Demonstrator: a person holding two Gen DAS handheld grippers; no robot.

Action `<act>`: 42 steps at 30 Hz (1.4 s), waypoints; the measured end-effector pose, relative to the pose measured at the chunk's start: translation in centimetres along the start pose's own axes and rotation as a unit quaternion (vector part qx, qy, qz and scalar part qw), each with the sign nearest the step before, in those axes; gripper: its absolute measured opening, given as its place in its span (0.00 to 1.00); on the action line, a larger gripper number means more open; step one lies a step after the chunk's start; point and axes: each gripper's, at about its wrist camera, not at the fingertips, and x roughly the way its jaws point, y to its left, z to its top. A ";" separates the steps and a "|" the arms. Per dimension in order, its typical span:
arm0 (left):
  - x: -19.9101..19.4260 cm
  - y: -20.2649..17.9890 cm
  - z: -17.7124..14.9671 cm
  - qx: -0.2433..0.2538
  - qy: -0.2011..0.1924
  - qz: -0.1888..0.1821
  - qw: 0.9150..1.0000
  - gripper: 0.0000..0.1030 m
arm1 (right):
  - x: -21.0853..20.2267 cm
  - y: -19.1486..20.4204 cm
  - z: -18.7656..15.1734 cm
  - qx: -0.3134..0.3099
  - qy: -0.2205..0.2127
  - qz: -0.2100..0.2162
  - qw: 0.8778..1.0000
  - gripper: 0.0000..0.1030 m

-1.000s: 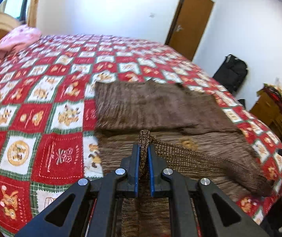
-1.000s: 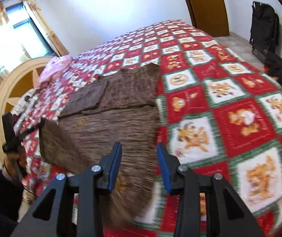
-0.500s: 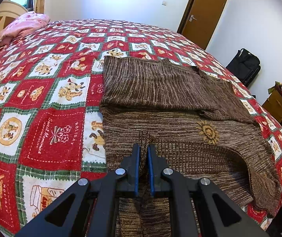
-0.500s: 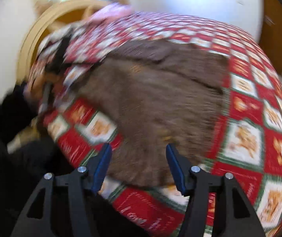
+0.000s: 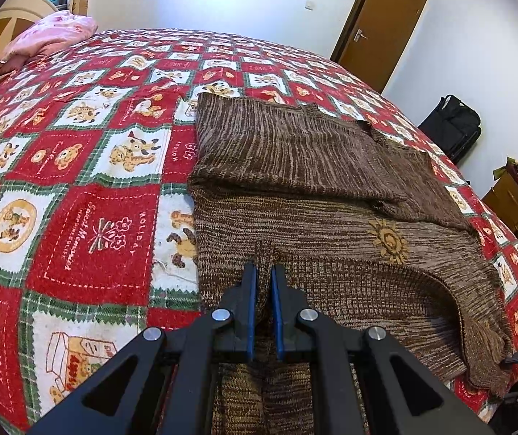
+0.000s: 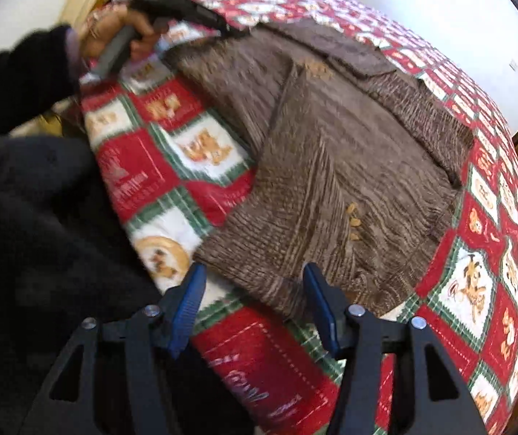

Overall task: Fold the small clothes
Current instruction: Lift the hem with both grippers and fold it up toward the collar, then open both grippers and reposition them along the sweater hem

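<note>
A brown knit sweater (image 5: 295, 166) lies partly folded on the red patchwork bedspread (image 5: 77, 166). It has an orange sun motif (image 5: 389, 241). My left gripper (image 5: 262, 282) is shut on a pinched fold of the sweater's near edge, low over the bed. In the right wrist view the same sweater (image 6: 349, 166) lies across the bed corner. My right gripper (image 6: 255, 290) is open and empty, its jaws wide apart just short of the sweater's near corner. The left gripper, held in a hand, shows blurred in the right wrist view (image 6: 172, 3) at the sweater's far edge.
A pink pillow (image 5: 52, 36) lies at the bed head. A brown door (image 5: 378, 25), a black bag (image 5: 451, 127) and a wooden dresser (image 5: 516, 203) stand to the right. The person's dark clothing (image 6: 34, 217) fills the left of the right wrist view.
My left gripper has lowered the held sweater edge onto the garment. My right gripper has swung round to the bed corner and opened wider, facing the sweater's near corner.
</note>
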 end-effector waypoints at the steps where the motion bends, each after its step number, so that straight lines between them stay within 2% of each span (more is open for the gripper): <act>1: 0.0 0.0 -0.1 -0.001 0.000 -0.001 1.000 0.07 | 0.0 -0.1 0.1 0.005 -0.005 0.002 1.000 0.35; 2: 0.0 0.1 0.0 -0.002 0.000 -0.002 1.000 0.07 | -0.3 -0.8 0.4 0.022 -0.012 0.003 1.000 0.09; 4: -0.3 0.4 0.0 -0.012 -0.005 -0.012 1.000 0.07 | -0.9 -2.2 0.6 0.062 -0.027 0.020 0.998 0.09; 7: -0.7 0.6 0.3 -0.022 -0.010 -0.022 0.999 0.07 | -2.6 -5.0 1.1 0.122 -0.071 0.025 0.990 0.09; 10: -1.2 0.7 1.1 -0.016 -0.017 -0.025 0.999 0.07 | -4.1 -8.1 2.0 0.186 -0.117 0.019 0.975 0.09; 12: -1.3 0.8 1.6 -0.016 -0.023 -0.021 0.999 0.07 | -4.3 -10.4 2.6 0.242 -0.132 0.004 0.961 0.09; 15: -1.1 1.2 2.1 -0.023 -0.027 -0.019 0.999 0.07 | -3.5 -14.3 2.7 0.333 -0.144 -0.024 0.931 0.09; 16: -0.8 1.3 2.1 -0.023 -0.025 -0.015 0.999 0.07 | -2.6 -15.8 2.4 0.371 -0.145 -0.028 0.917 0.09; 19: 0.1 1.7 1.9 -0.022 -0.013 -0.011 1.000 0.07 | 0.2 -17.7 1.9 0.424 -0.131 -0.021 0.896 0.09; 23: 0.3 2.0 1.2 -0.011 -0.009 -0.027 1.000 0.08 | 2.9 -17.6 2.0 0.431 -0.100 -0.028 0.896 0.09; 29: 0.2 2.2 1.1 0.010 -0.005 -0.059 0.998 0.09 | 2.3 -18.3 1.8 0.432 -0.108 -0.007 0.895 0.15; 30: 0.3 2.1 1.1 0.016 -0.004 -0.061 0.998 0.09 | 2.5 -18.3 1.8 0.431 -0.108 -0.004 0.896 0.18; 35: 0.5 1.3 1.1 0.041 0.001 -0.068 0.997 0.09 | 2.4 -17.7 2.2 0.409 -0.115 0.002 0.905 0.49; 36: 0.7 1.2 1.2 0.044 0.003 -0.064 0.997 0.09 | 2.3 -17.5 2.5 0.403 -0.115 0.000 0.908 0.52; 42: 0.9 2.0 1.4 0.032 0.015 -0.073 0.997 0.10 | 2.1 -16.9 3.2 0.376 -0.109 -0.019 0.920 0.54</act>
